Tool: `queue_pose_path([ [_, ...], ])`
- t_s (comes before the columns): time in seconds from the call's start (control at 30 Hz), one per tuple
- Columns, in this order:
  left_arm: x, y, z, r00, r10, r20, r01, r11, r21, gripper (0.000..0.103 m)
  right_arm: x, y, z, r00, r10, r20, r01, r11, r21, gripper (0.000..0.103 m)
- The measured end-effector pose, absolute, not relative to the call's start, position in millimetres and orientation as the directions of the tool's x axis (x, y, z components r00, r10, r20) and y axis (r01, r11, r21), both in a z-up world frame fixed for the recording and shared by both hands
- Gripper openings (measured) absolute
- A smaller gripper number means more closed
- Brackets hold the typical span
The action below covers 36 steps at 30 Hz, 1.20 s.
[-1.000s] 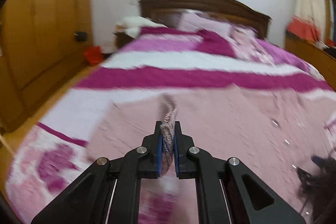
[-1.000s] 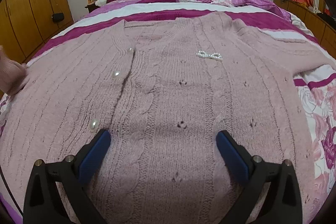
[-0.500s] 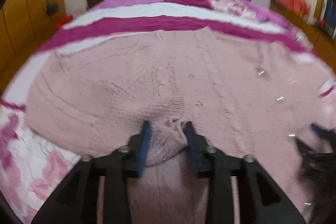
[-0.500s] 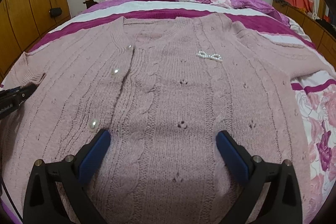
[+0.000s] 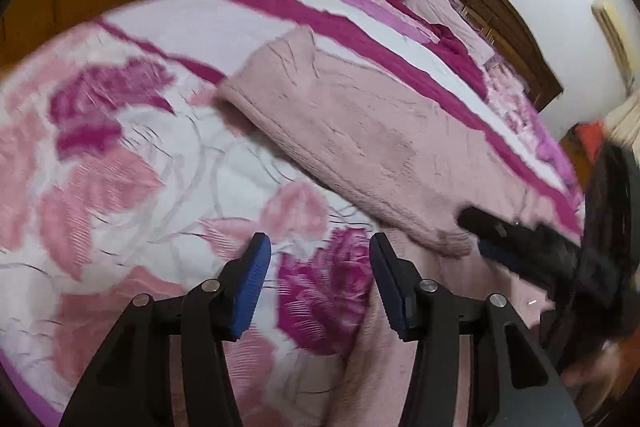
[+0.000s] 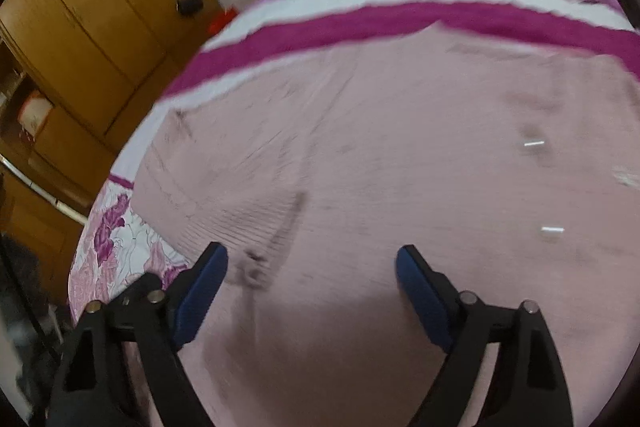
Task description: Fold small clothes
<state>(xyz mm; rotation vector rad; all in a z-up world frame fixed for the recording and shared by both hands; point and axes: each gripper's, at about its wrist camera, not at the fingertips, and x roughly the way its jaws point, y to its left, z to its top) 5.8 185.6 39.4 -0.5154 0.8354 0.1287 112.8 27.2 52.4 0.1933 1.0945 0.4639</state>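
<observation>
**Sleeve laid over, both tongs free for the next fold**

A pink knitted cardigan [image 6: 400,147] lies spread on the bed [image 5: 120,147], on a quilt of pink flowers and magenta stripes. In the left wrist view one sleeve [image 5: 352,147] lies folded across the body of the garment, its cuff end near the right tongs [image 5: 492,239], which enter from the right edge. The left tongs [image 5: 320,267] hang released over the flowered quilt, just beside the cardigan's edge, with nothing between the blue pads. In the right wrist view the right tongs [image 6: 312,271] are also spread wide and grasp nothing; they hover over the left part of the cardigan, close above the knit. Both views are blurred.

The step in hand looks like the gap between folds: one sleeve seems done. The next move probably calls for a fresh pinch on an edge or the other sleeve, taking only the layer meant to turn, so the laid sleeve is not dragged.
</observation>
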Motion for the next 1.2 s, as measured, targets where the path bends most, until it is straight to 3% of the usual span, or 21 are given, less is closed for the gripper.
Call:
queue_pose_path([
  [0.1,6.8,184.6,45.8,0.694,-0.058,-0.718,-0.29,0.89,-0.353,0.029,117.9,53.8,43.8,0.367,0.476,-0.8,-0.278,0.876,0.394,0.079],
  [0.13,8.3,186.3,47.9,0.701,-0.061,-0.71,-0.288,0.887,-0.36,0.029,119.0,59.2,40.7,0.362,0.474,-0.803,-0.283,0.876,0.39,0.064],
  [0.17,10.6,188.4,49.8,0.708,-0.072,-0.702,-0.288,0.879,-0.38,0.029,121.1,64.7,38.3,0.357,0.472,-0.806,-0.29,0.876,0.385,0.038],
  [0.23,14.7,194.8,51.6,0.712,-0.103,-0.694,-0.289,0.858,-0.424,0.029,124.4,63.9,39.5,0.372,0.458,-0.807,-0.3,0.882,0.363,0.01],
  [0.37,31.9,195.5,59.1,0.722,-0.171,-0.671,-0.273,0.82,-0.503,0.029,115.9,54.6,74.3,0.484,0.464,-0.742,-0.407,0.87,0.279,0.008],
  [0.53,38.5,183.7,69.7,0.74,-0.169,-0.651,-0.233,0.843,-0.484,0.029,122.5,24.4,114.3,0.542,0.447,-0.712,-0.433,0.874,0.219,0.008],
  [0.77,57.4,152.2,63.5,0.696,-0.208,-0.687,-0.177,0.878,-0.446,0.029,137.9,-69.6,156.3,0.612,0.387,-0.689,-0.368,0.911,0.185,0.008],
  [1.0,63.6,137.0,54.7,0.681,-0.212,-0.701,-0.155,0.894,-0.421,0.028,149.1,-175.9,154.7,0.642,0.273,-0.717,-0.244,0.959,0.146,0.008],
  [1.2,68.9,131.9,42.9,0.662,-0.225,-0.715,-0.158,0.891,-0.426,0.028,152.1,-251.8,132.1,0.671,0.245,-0.7,-0.13,0.968,0.215,0.008],
])
